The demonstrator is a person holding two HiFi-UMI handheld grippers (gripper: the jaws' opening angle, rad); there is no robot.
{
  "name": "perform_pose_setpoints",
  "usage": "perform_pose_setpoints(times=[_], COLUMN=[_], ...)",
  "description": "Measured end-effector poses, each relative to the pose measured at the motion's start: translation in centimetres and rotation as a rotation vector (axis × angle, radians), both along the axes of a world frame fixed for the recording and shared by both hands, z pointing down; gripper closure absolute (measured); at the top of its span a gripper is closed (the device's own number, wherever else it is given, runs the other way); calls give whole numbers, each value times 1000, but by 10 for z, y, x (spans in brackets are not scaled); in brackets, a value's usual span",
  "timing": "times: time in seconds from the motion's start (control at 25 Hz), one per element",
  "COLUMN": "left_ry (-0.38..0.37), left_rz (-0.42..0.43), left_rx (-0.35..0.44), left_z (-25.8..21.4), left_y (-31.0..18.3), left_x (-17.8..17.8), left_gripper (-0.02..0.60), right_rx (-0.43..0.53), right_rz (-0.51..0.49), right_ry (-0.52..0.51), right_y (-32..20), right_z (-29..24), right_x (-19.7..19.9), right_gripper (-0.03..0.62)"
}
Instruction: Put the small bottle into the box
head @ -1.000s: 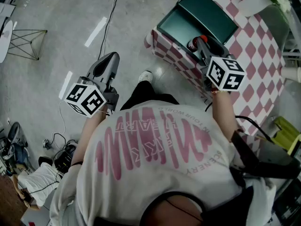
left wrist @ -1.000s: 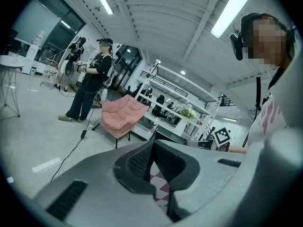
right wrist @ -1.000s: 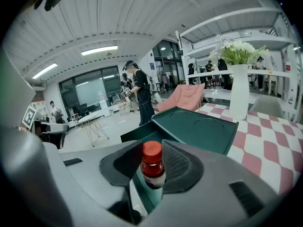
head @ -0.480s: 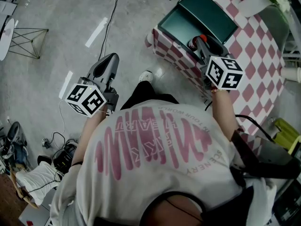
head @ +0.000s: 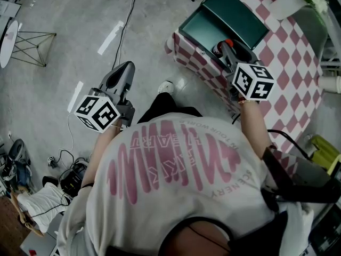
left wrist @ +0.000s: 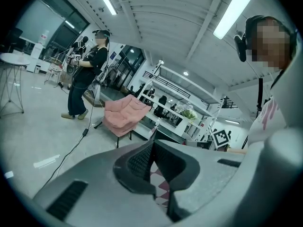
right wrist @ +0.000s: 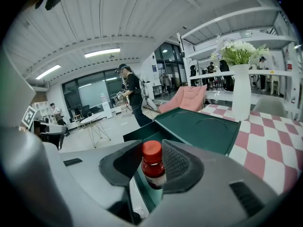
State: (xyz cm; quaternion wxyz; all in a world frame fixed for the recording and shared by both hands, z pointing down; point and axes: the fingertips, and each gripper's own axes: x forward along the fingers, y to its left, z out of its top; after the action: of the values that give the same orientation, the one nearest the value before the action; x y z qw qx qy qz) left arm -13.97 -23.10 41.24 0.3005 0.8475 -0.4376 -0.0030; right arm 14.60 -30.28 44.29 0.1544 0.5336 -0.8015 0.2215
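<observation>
The small bottle [right wrist: 153,167] has a red cap and dark contents, and my right gripper [right wrist: 151,165] is shut on it. In the head view that gripper [head: 224,48] holds the bottle [head: 219,49] at the near edge of the dark green box [head: 205,28], above the corner of the checkered table [head: 287,63]. The box stands open with its lid [head: 234,9] laid back; in the right gripper view the box wall [right wrist: 140,137] and the lid [right wrist: 199,129] lie just beyond the bottle. My left gripper [head: 127,67] hangs over the floor to the left, jaws shut [left wrist: 152,161] with nothing between them.
A white vase with flowers [right wrist: 241,91] stands on the table behind the box. A cable [head: 125,20] runs across the grey floor. A pink chair [left wrist: 125,117] and a standing person [left wrist: 85,79] are further off. Gear lies on the floor at bottom left [head: 32,196].
My right gripper with the bottle has edged very slightly toward the box. The left gripper has stayed where it was.
</observation>
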Motion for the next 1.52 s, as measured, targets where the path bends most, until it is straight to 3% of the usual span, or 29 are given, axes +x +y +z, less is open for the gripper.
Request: perform_pose_setpoints(times=[0.44, 1.52], left_ry=[1, 14], left_rz=[-6, 9], left_rx=[10, 28], left_z=[-6, -14], left_y=[6, 16], left_x=[2, 9], left_gripper=[574, 574], right_rx=[-2, -3], right_rz=[-17, -49], right_ry=[-24, 69], right_y=[7, 13], right_z=[3, 5], right_x=[-5, -11], right_gripper=[459, 459])
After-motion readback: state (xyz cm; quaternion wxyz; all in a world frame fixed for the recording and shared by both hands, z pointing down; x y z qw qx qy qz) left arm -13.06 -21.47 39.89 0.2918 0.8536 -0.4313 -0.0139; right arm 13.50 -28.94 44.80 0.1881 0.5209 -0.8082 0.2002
